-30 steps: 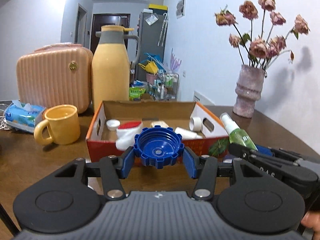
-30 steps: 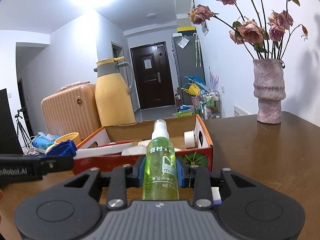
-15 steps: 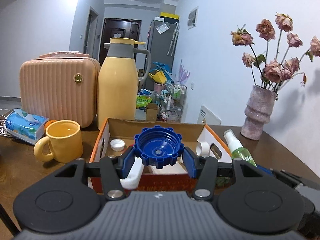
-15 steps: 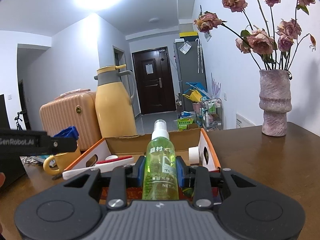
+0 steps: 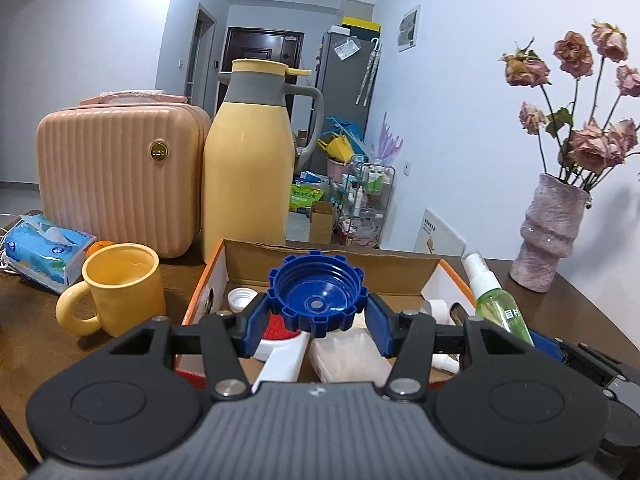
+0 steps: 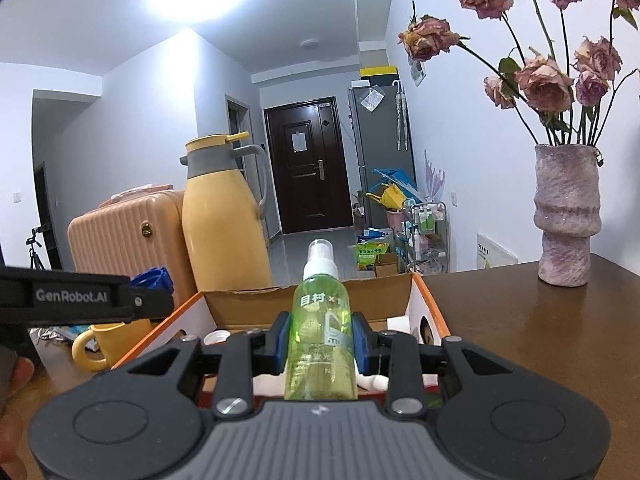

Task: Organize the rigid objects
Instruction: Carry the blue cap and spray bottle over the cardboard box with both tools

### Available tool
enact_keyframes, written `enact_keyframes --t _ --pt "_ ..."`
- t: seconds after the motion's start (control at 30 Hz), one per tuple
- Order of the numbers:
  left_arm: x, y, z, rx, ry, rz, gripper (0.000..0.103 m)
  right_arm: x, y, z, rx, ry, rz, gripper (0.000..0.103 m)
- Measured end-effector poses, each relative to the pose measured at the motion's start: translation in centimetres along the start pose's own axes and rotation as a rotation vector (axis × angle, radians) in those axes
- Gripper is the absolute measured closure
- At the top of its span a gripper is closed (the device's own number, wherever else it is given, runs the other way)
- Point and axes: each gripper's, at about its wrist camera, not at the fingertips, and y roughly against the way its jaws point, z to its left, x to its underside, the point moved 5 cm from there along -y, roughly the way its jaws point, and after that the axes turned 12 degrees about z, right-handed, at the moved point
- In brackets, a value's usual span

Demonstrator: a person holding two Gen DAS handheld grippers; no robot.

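Two things are in our grip. We have a blue ribbed plastic cap with a notched rim pinched between the blue pads of our left gripper, its hollow side facing the camera, held above the open orange-and-white cardboard box. Our right gripper has its jaws narrowed on a translucent green spray bottle with a white pump top, upright and also raised over the near edge of the box. Inside the box lie a small white cap, a white roll, a pale rectangular block and a white item with a red top (we cannot tell what it is). Left of the box on the brown wooden table stands a yellow ceramic mug, with a blue tissue pack further left. Behind them stand a tall yellow thermos jug and a peach ribbed case. Off to the right stands a mauve textured vase of dried roses.
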Motion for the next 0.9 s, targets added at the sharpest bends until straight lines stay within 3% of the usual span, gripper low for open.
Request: enact_keyframes --t 0.9 --pt "-2.7 -8.2 -1.7 -0.101 -0.016 0.087 0.050 -2.6 -8.6 -1.7 0.020 -0.028 0.068 0.073"
